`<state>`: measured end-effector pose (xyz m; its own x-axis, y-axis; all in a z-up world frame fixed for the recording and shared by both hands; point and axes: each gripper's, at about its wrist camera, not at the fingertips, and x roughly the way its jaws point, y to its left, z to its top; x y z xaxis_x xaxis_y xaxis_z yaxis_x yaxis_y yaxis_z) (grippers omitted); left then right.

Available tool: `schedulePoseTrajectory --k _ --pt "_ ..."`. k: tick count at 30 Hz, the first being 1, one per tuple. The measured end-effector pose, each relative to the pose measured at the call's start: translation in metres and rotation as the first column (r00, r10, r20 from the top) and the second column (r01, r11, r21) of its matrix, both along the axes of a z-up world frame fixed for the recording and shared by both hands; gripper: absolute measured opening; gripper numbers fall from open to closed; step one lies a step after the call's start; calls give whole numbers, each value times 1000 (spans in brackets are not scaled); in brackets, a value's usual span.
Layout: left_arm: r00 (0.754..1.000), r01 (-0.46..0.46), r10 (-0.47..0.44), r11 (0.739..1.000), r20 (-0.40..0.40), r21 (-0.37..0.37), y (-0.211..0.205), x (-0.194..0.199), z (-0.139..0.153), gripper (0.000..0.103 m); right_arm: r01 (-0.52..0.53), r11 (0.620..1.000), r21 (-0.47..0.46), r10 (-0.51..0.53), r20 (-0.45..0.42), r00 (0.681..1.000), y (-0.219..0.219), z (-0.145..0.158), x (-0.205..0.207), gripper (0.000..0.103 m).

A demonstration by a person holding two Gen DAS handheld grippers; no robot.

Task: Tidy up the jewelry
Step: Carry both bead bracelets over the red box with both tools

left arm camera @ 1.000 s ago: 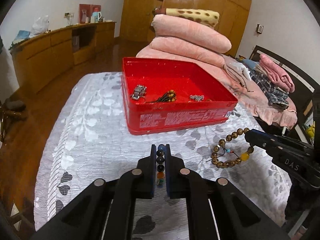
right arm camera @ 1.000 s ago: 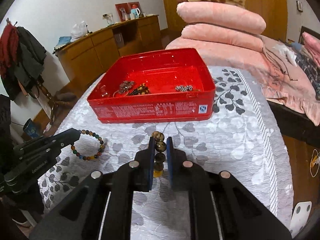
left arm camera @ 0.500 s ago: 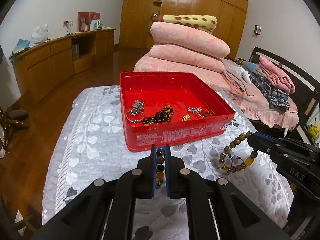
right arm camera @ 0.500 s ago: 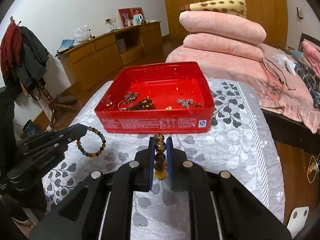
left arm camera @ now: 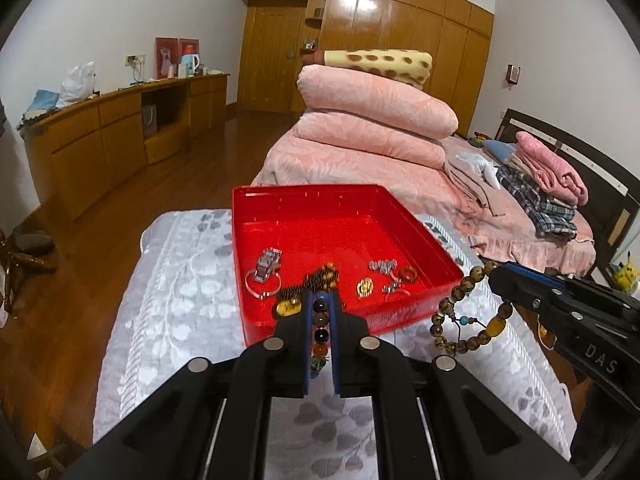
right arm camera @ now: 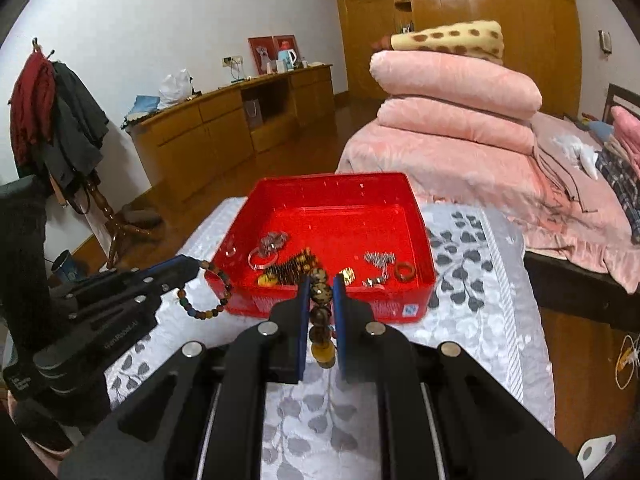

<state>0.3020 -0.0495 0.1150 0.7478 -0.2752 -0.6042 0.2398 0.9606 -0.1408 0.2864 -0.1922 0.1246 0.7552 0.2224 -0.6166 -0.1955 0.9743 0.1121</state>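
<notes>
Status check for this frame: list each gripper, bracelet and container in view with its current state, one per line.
left gripper: shut on multicolour bead bracelet, held in the air.
right gripper: shut on brown bead bracelet, held in the air.
red tin: open, no lid on it, standing on the patterned cloth.
jewelry in tin: several pieces lying loose on its floor.

White walls enclose a bedroom with a dark wooden floor. A long wooden sideboard runs along the left wall. At the far end stands a glossy wooden wardrobe that reflects the room light. On the right is a bed piled with folded pink quilts. A coat stand hung with clothes stands near left.
</notes>
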Motion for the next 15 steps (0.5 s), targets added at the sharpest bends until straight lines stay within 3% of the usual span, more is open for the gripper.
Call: schedulePoseTrajectory --k 6,15 --pt "1000 -23 23 1000 11 -7 -3 27 8 8 -6 1000 7 6 18 1000 4 11 20 10" --pt "999 -39 39 999 -6 -12 -8 67 -1 8 -3 1000 14 3 -3 1000 5 6 64 10"
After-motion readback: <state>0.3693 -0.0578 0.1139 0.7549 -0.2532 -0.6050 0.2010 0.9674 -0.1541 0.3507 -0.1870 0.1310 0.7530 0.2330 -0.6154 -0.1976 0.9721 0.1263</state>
